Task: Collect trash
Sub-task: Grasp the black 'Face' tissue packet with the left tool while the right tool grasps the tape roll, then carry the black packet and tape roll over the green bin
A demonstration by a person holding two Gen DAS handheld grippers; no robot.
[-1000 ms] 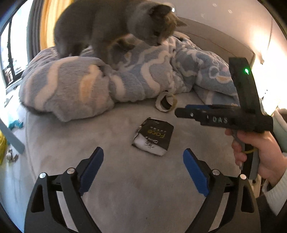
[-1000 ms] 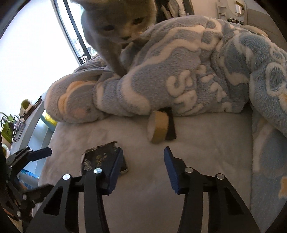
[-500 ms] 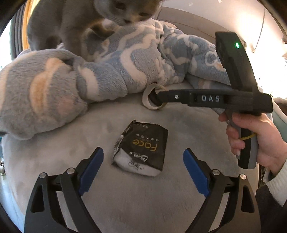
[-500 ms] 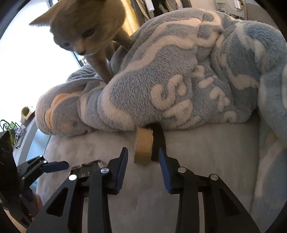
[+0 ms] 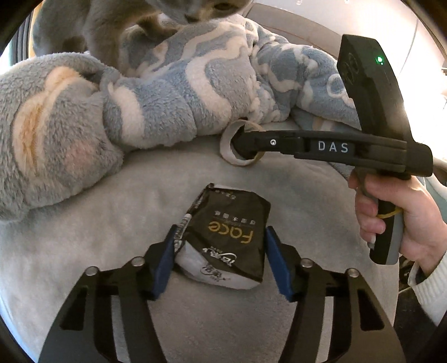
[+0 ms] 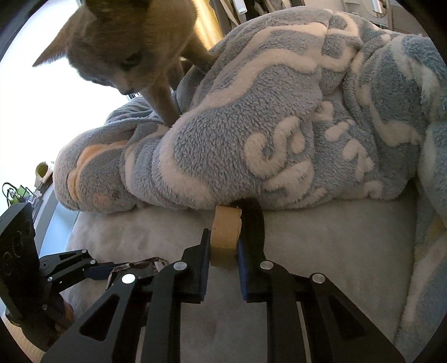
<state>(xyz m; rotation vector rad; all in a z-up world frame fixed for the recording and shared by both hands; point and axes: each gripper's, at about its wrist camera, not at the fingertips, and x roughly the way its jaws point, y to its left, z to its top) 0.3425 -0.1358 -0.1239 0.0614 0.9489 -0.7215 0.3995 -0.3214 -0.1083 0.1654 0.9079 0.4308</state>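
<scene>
left wrist view — left tongs closing around the black-and-white wrapper, which lies on the grey bed between the blue pads; pads at its edges, firm pressing not clear; beyond, the right tongs, held by a hand, reach the tape ring at the edge of the fleece blanket; a grey cat stands on the blanket.
right wrist view — right tongs clamped on the upright tape ring; left tongs at lower left with the wrapper.

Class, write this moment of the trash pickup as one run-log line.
left gripper: closing around black wrapper | right gripper: shut on tape ring | cat on blanket
</scene>
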